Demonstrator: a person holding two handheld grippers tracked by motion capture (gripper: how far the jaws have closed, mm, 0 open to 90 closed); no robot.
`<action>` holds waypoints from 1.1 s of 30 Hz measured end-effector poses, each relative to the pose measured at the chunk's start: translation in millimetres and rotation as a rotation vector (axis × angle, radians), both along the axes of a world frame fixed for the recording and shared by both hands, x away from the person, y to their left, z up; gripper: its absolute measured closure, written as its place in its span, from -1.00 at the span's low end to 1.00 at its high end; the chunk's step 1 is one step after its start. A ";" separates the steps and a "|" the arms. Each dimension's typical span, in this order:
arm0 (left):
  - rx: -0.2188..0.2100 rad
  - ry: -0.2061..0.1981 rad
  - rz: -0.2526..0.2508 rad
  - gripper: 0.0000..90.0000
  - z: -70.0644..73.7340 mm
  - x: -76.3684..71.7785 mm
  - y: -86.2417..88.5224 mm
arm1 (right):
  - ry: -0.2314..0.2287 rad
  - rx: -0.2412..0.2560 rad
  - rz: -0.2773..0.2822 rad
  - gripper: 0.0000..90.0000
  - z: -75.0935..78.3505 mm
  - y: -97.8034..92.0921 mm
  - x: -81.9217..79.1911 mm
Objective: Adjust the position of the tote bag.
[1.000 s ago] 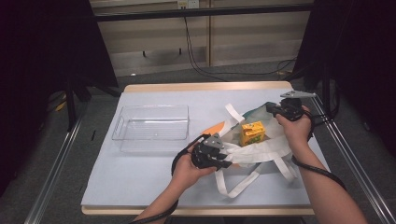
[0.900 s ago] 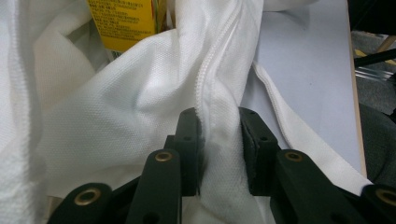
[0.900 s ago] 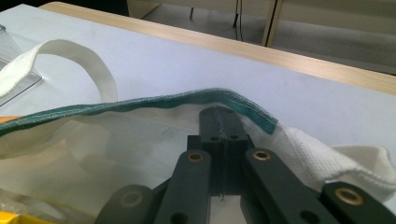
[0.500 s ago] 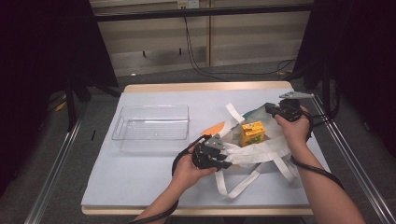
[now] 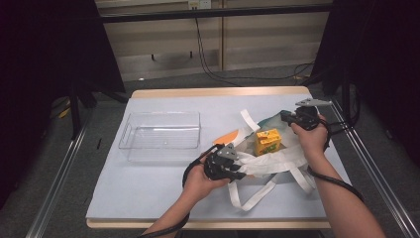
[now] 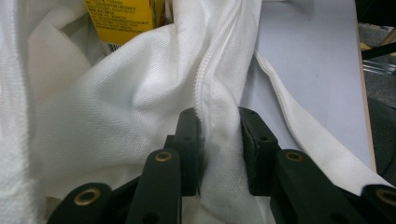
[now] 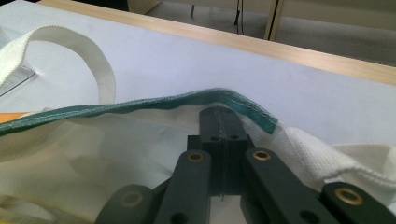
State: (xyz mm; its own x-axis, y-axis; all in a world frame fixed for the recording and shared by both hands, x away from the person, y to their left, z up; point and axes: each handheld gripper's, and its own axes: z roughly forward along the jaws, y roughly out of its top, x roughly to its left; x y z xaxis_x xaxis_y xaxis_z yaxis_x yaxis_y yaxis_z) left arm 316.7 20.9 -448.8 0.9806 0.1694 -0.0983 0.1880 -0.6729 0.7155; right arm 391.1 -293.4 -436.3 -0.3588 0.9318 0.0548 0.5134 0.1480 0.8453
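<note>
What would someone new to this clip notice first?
A white cloth bag lies spread on the table's right half, with a yellow carton standing in its open mouth. Both tongs pinch the bag's rim: the left tongs at the near edge, the right tongs at the green-trimmed far edge. A clear bin waits to the left.

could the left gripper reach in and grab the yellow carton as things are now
Probably not yet: the left gripper has its jaws pinching the white bag, so it must let go first. The yellow carton stands close, inside the held-open mouth.
</note>
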 end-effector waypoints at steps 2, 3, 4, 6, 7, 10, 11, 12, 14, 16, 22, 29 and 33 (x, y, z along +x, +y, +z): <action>0.000 0.001 0.002 0.59 -0.5 -0.2 0.0 | 0.003 0.003 -0.001 1.00 -0.3 0.0 -0.6; 0.004 0.002 0.001 0.59 -0.4 -0.1 0.2 | 0.003 0.006 -0.001 1.00 -0.4 0.0 -0.9; 0.004 0.003 0.000 0.59 -0.7 -0.1 0.1 | 0.003 0.005 -0.001 1.00 -0.6 0.0 -0.8; 0.000 0.004 0.001 0.59 -1.3 0.2 0.0 | 0.002 0.004 -0.002 1.00 -1.2 0.2 -0.6; 0.008 0.000 -0.010 0.59 -1.6 1.1 0.3 | 0.003 0.003 -0.001 1.00 -1.3 0.2 -0.5; 0.001 0.000 0.002 0.59 -2.6 0.3 -0.2 | 0.000 0.008 -0.002 1.00 -2.1 -0.7 -0.3; -0.003 -0.002 0.005 0.58 -3.0 -0.1 -0.5 | -0.001 0.009 -0.001 1.00 -2.2 -0.8 -0.5; -0.002 -0.008 0.005 0.58 -3.3 -0.4 -0.8 | -0.001 0.009 0.001 1.00 -2.3 -0.9 -0.6; 0.011 -0.011 -0.004 0.58 -3.3 -0.3 -0.9 | -0.003 0.010 0.003 1.00 -2.5 -1.0 -0.5; 0.010 -0.007 0.000 0.58 -3.4 -0.9 -1.1 | 0.000 0.009 0.003 1.00 -3.0 -0.8 -0.6; 0.010 -0.005 0.003 0.56 -2.3 -1.1 0.0 | -0.004 0.019 0.004 1.00 -2.3 -1.7 -2.5; -0.028 0.048 0.026 0.43 2.6 0.9 3.6 | -0.016 0.025 0.010 0.99 1.4 -3.5 -6.9; -0.045 0.059 0.034 0.32 5.6 1.6 4.5 | -0.017 0.031 0.009 0.98 4.5 -4.5 -9.3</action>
